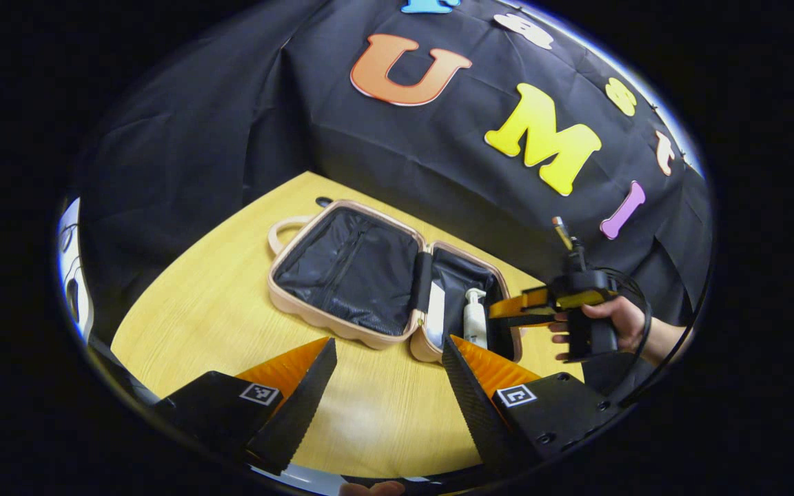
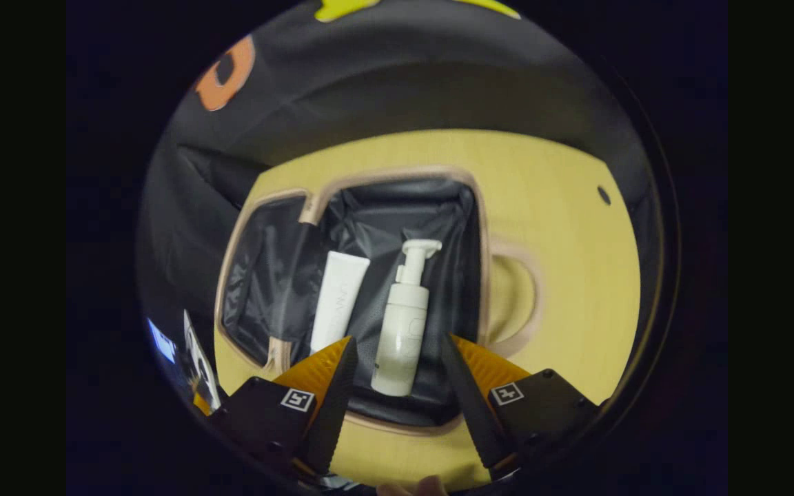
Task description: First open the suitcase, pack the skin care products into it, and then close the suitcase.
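Suitcase (image 2: pixel 480 227) lay open on worktop (image 1: pixel 218 303)
Tube (image 2: pixel 338 300), pump bottle (image 2: pixel 402 331) inside, labels unreadable; both grippers' jaws wide, empty

A staged recording booth, not a lived-in room. A black cloth (image 1: pixel 245 124) hangs as the wall right behind a bare wooden table (image 1: pixel 204 310), closing it in. On the table lies an open suitcase (image 1: pixel 342 269), like a set prop.
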Action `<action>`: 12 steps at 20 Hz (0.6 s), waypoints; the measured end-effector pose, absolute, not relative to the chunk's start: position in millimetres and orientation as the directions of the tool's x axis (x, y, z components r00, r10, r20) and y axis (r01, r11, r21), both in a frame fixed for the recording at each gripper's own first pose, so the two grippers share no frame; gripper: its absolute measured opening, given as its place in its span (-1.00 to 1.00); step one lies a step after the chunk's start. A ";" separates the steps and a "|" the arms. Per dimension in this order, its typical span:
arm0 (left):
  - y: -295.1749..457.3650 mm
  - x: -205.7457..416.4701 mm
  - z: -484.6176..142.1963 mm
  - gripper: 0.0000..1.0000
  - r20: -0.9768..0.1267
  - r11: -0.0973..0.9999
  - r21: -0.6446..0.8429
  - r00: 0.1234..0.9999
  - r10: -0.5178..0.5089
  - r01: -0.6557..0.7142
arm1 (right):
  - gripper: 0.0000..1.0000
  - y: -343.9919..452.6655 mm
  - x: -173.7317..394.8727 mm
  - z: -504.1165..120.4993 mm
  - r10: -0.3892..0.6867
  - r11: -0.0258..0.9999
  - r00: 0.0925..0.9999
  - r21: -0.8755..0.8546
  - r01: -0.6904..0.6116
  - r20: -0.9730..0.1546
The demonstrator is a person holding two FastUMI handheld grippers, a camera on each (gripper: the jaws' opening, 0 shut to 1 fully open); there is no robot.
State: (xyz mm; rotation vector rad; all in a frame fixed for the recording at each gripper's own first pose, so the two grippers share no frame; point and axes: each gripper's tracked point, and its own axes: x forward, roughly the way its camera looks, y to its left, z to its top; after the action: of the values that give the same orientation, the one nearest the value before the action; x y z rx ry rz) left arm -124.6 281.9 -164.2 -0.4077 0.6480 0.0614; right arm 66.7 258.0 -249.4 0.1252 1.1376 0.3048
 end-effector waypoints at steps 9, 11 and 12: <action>364.4 -78.5 -165.5 0.96 -0.495 0.919 -0.357 0.868 -0.033 -0.169 | 0.48 180.5 37.6 -64.1 0.361 0.932 0.842 0.116 -0.345 -0.402; 390.1 -66.5 -176.2 0.96 -0.480 0.895 -0.410 0.876 -0.049 -0.175 | 0.48 161.6 38.0 -45.8 0.324 0.944 0.886 0.058 -0.324 -0.330; 401.6 -58.4 -180.1 0.96 -0.467 0.880 -0.443 0.882 -0.062 -0.173 | 0.48 154.6 33.4 -36.6 0.312 0.949 0.898 0.047 -0.313 -0.312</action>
State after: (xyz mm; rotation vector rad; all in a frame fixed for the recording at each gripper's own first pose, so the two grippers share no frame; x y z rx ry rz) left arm -58.4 401.6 -180.1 -0.4974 0.4927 0.0601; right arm 33.4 154.6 -36.6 -0.0048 0.3222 0.3236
